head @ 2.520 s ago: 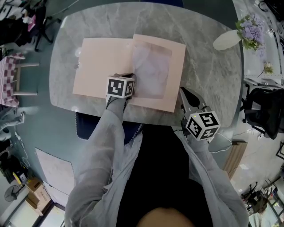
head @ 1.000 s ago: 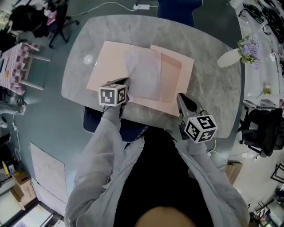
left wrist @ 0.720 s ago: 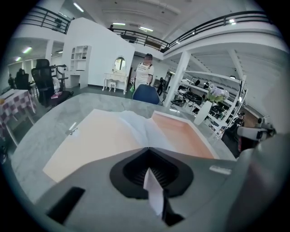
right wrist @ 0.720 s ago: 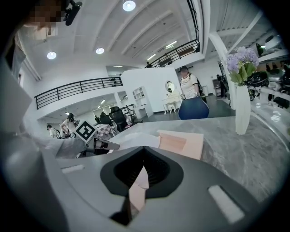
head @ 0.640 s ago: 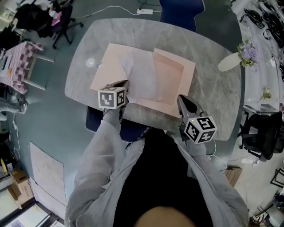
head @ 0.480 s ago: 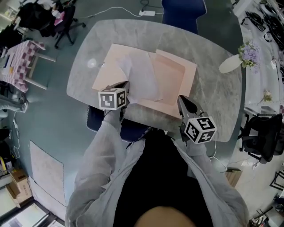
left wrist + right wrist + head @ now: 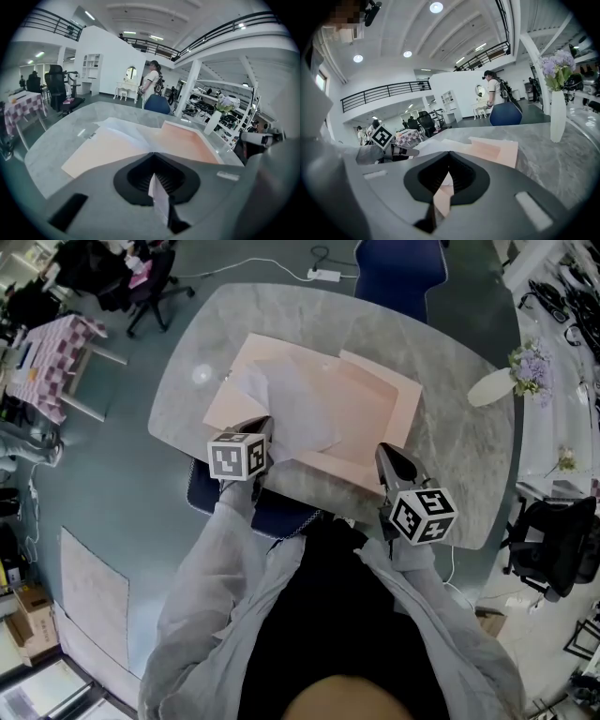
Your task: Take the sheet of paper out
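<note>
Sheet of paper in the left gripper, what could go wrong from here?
1. The left gripper pinches the sheet by only a thin edge, so it may slip out or tear.
2. The right gripper clamps just the near edge of the folder, so the folder might drag across the table.
3. The sheet looks buckled over the folder and could crease.

In the head view, the left gripper (image 7: pixel 261 426) covers the near corner of the paper sheet (image 7: pixel 291 409).
</note>
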A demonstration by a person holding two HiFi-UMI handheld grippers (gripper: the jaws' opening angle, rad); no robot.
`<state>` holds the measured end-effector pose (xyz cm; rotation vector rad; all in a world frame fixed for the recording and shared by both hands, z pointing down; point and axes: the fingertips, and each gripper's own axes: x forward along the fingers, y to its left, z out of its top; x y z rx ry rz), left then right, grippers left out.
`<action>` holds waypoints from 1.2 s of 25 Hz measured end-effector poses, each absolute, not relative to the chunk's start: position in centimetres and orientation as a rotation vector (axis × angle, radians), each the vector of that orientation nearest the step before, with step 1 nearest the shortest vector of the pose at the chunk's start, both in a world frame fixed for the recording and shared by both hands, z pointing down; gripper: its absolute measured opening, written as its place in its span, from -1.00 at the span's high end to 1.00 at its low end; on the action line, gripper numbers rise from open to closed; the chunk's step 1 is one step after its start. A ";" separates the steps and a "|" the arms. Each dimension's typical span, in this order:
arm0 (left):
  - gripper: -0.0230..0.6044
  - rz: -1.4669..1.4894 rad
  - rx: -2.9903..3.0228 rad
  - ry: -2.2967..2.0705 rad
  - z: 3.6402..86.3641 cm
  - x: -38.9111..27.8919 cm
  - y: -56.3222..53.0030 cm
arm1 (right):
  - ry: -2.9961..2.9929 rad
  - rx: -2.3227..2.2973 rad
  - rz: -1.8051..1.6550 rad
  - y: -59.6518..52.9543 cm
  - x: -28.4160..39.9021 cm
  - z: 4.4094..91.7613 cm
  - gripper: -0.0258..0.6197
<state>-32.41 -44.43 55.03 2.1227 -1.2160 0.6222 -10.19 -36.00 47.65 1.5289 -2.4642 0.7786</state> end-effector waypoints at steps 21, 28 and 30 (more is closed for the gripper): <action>0.93 0.559 2.280 -1.387 47.4 -33.7 -42.8 | -2.515 1.494 0.785 -36.8 -10.6 46.6 0.88; 0.93 0.429 2.363 -1.430 43.9 -33.0 -41.8 | -2.502 1.516 0.776 -36.7 -10.1 46.4 0.88; 0.93 0.386 2.388 -1.416 43.1 -32.5 -41.2 | -2.502 1.519 0.770 -36.7 -10.1 46.2 0.88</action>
